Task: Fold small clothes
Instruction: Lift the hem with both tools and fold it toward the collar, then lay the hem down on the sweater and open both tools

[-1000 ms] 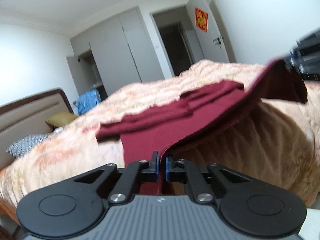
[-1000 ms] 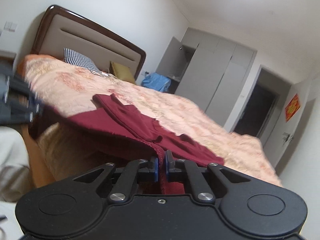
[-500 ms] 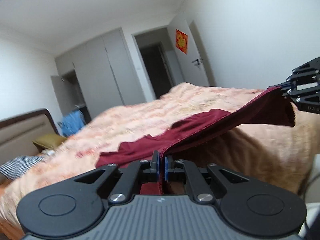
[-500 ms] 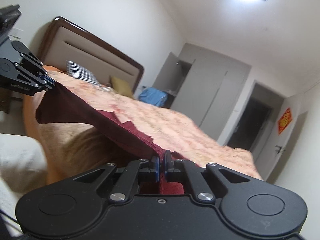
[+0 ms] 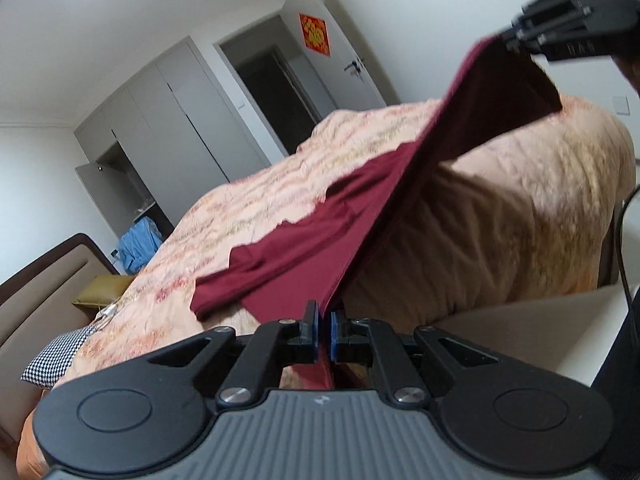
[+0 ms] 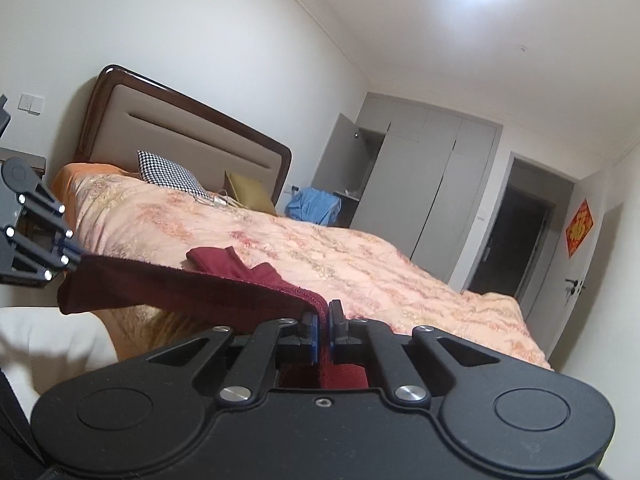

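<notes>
Gripping maroon garment (image 5: 352, 216) — both tongs (image 5: 324, 330)

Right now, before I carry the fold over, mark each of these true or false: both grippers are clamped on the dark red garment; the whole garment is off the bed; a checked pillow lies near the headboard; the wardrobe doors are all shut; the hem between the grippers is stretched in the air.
1. Both the left gripper and the right gripper are clamped on the dark red garment. True.
2. The whole garment is off the bed. False: its far part lies on the bedspread.
3. A checked pillow lies near the headboard. True.
4. The wardrobe doors are all shut. False: one stands open.
5. The hem between the grippers is stretched in the air. True.
</notes>
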A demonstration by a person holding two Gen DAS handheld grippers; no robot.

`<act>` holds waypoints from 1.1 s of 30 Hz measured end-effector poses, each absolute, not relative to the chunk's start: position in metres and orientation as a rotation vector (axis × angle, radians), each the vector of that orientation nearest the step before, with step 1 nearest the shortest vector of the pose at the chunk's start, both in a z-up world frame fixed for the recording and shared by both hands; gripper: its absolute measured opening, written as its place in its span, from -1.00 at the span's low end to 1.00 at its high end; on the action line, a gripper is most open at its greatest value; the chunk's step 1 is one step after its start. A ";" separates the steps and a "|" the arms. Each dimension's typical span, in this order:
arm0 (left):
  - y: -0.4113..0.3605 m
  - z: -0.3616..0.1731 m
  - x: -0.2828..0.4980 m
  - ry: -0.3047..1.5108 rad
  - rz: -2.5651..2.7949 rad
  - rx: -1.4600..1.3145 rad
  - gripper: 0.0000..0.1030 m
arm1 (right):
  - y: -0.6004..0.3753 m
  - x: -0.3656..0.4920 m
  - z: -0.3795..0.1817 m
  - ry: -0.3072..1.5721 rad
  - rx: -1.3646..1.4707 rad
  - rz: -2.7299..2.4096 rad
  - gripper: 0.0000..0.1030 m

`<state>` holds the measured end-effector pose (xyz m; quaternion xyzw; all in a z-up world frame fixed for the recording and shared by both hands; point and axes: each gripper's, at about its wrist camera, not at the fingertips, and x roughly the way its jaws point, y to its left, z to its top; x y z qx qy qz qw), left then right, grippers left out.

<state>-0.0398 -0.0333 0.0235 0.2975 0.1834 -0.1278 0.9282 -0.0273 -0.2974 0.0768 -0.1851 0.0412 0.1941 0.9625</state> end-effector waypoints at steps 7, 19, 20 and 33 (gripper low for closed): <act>-0.020 0.026 -0.034 0.414 -0.229 0.563 -0.89 | -0.295 -0.010 0.077 0.115 -0.383 0.419 -0.93; -0.011 0.120 0.079 0.194 -0.195 0.626 -0.88 | -0.311 0.138 0.133 0.060 -0.329 0.443 -0.89; -0.014 0.125 0.094 0.176 -0.194 0.645 -0.88 | -0.313 0.157 0.137 0.060 -0.312 0.441 -0.89; -0.034 0.092 0.333 0.325 -0.220 0.599 -0.88 | -0.309 0.377 0.089 0.323 -0.224 0.399 -0.87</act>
